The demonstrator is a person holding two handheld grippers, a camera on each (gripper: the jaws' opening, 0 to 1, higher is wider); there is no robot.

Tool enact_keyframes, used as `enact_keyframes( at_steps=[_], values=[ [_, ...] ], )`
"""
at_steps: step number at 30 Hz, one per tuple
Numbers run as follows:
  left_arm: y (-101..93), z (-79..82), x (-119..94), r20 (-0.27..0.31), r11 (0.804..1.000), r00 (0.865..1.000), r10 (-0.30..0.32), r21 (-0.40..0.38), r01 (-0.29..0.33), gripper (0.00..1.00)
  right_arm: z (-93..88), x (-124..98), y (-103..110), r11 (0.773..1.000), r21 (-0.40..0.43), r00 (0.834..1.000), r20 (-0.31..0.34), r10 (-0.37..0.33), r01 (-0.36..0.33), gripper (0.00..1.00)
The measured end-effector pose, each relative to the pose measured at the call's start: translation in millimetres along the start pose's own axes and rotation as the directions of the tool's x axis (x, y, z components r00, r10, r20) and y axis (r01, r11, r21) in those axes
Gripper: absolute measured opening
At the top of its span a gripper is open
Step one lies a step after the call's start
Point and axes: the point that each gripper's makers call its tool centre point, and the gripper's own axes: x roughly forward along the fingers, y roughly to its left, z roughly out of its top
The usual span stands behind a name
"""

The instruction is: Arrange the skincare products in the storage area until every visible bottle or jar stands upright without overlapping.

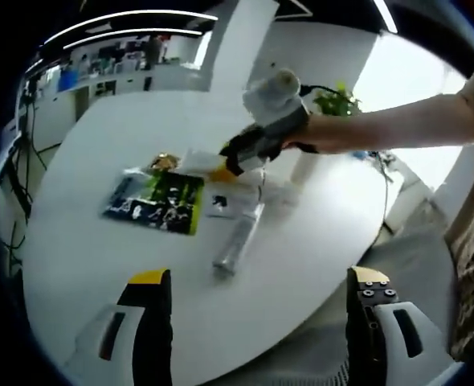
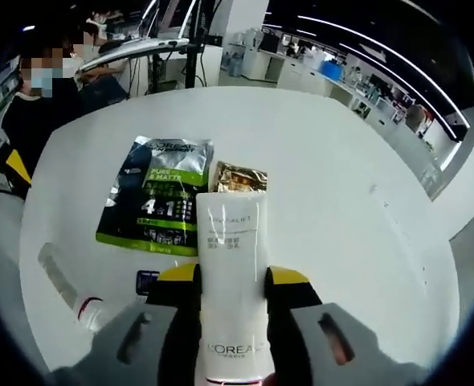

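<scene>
Two tubes [image 2: 235, 281] [image 2: 64, 281] — one green pack [image 2: 158, 197], one gold sachet [image 2: 239, 178]

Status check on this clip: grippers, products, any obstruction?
Right gripper shut on white tube. Left gripper open, holding nothing. Clear tube lying flat on table beside green packet. No obstruction seen.

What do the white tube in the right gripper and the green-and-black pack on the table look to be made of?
White tube: looks like soft plastic, smooth satin finish, flat crimped end and printed lettering. Green-and-black pack: probably thin plastic film or foil, glossy, with light glare and a slightly wrinkled, sealed top edge. Both are judged by look alone.
</scene>
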Motion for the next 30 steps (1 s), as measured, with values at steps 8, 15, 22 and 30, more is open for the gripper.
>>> enact_keyframes(
  at_steps=[8,15,22,30],
  values=[
    [3.7,17.1,-4,0.019,0.998,1.000,0.022,0.050,-0.023,0.87,6.6,-34,-3,0.997,0.049,0.994,0.093,-0.065,0.061,0.30],
    [-11.9,37.3,3,0.036,0.993,0.999,-0.005,0.115,0.000,0.88,10.2,-67,2,0.995,0.062,0.984,0.154,-0.089,0.080,0.30],
    [-25.8,52.1,10,0.033,0.982,0.999,-0.026,0.186,0.020,0.88,13.6,-100,1,0.986,0.121,0.966,0.217,-0.140,0.116,0.30],
    [-42.2,68.3,10,0.034,0.963,0.998,-0.060,0.263,0.049,0.88,7.6,-133,3,0.968,0.212,0.946,0.260,-0.191,0.137,0.30]
  ],
)
